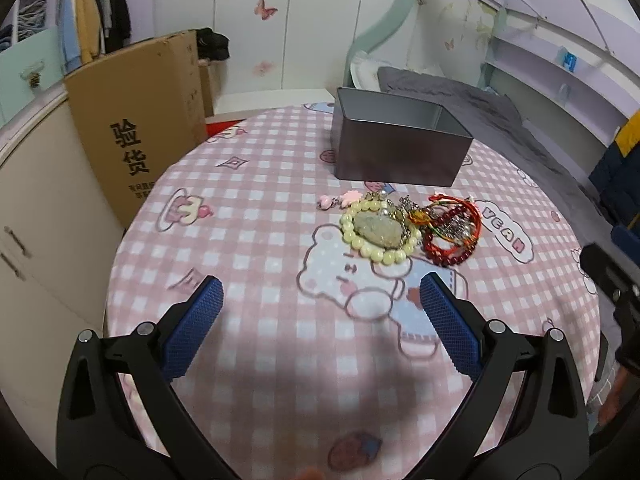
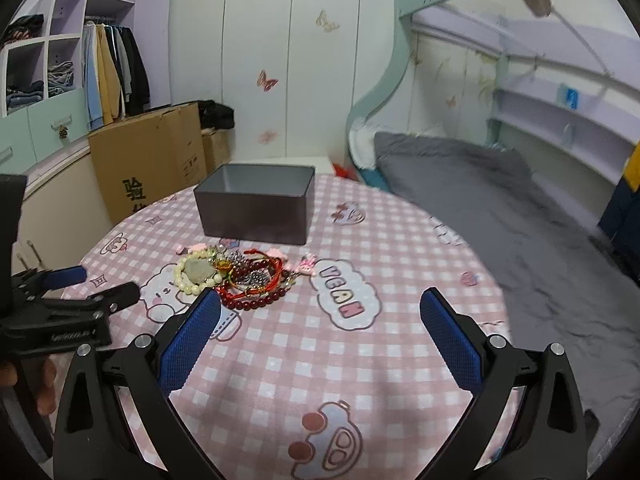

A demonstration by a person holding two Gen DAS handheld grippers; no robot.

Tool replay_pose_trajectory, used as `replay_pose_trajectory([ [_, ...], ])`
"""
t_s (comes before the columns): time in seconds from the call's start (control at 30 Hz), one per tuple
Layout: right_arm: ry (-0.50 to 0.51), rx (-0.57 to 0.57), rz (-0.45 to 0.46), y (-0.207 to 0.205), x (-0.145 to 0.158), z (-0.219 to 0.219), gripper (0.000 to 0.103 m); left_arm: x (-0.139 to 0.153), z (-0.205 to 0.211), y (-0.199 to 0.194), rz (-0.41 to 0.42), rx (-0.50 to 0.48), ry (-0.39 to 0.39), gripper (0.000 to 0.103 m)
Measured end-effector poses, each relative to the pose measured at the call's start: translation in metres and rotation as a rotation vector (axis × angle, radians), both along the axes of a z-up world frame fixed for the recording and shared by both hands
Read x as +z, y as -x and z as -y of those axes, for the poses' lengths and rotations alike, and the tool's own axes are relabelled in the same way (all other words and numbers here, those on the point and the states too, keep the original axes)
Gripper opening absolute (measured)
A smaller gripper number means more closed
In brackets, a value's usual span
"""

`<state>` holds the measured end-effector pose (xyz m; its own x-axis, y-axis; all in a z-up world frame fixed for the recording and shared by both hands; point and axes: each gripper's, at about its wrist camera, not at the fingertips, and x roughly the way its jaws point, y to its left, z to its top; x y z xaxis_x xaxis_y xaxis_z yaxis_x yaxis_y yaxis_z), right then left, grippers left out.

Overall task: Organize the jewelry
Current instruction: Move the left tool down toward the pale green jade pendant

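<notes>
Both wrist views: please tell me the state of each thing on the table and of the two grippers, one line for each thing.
Metal box: open, no lid on it, upright, nothing visible inside.
Pale bead bracelet: lying flat in the pile, around a grey-green stone.
Dark red bead bracelet: lying tangled with red cords.
Left gripper: open, holding nothing.
Right gripper: open, holding nothing.

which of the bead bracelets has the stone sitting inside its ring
The pale cream bead bracelet, on the left of the pile: a grey-green stone lies within its loop. The dark red bead bracelet beside it rings only tangled cords.
</notes>
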<state>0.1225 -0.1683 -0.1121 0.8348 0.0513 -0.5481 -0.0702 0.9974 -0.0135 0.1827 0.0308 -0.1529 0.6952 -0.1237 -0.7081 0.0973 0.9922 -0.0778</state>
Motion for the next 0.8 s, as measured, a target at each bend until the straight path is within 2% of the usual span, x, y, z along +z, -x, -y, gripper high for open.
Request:
replay_pose_trajectory([
  [0.07,-0.005,0.003,-0.018,-0.008,-0.004,0.001,0.096,-0.001,0.001,-0.014,-0.012,-0.009,0.011,0.096],
  [0.1,-0.003,0.003,-0.024,-0.012,-0.006,0.002,0.096,-0.001,0.001,-0.021,-0.019,-0.009,0.012,0.090],
  [0.23,0.002,0.012,-0.043,-0.025,-0.013,0.003,0.096,-0.005,0.005,-0.042,-0.036,-0.024,-0.007,0.087],
  [0.3,0.004,0.015,-0.051,-0.033,-0.016,0.005,0.096,-0.008,0.008,-0.049,-0.046,-0.040,-0.026,0.078],
  [0.4,0.003,0.015,-0.059,-0.041,-0.019,0.009,0.096,-0.008,0.016,-0.049,-0.031,-0.091,-0.047,0.077],
  [0.47,-0.002,0.014,-0.063,-0.044,-0.021,0.011,0.096,-0.008,0.026,-0.049,-0.027,-0.160,-0.050,0.077],
  [0.53,-0.013,0.015,-0.071,-0.048,-0.024,0.014,0.096,-0.009,0.036,-0.051,-0.020,-0.196,-0.084,0.077],
  [0.63,-0.021,0.024,-0.083,-0.053,-0.027,0.016,0.096,-0.013,0.046,-0.060,-0.031,-0.204,-0.142,0.077],
  [0.8,-0.028,0.025,-0.090,-0.056,-0.030,0.021,0.096,-0.019,0.049,-0.068,-0.044,-0.212,-0.174,0.074],
])
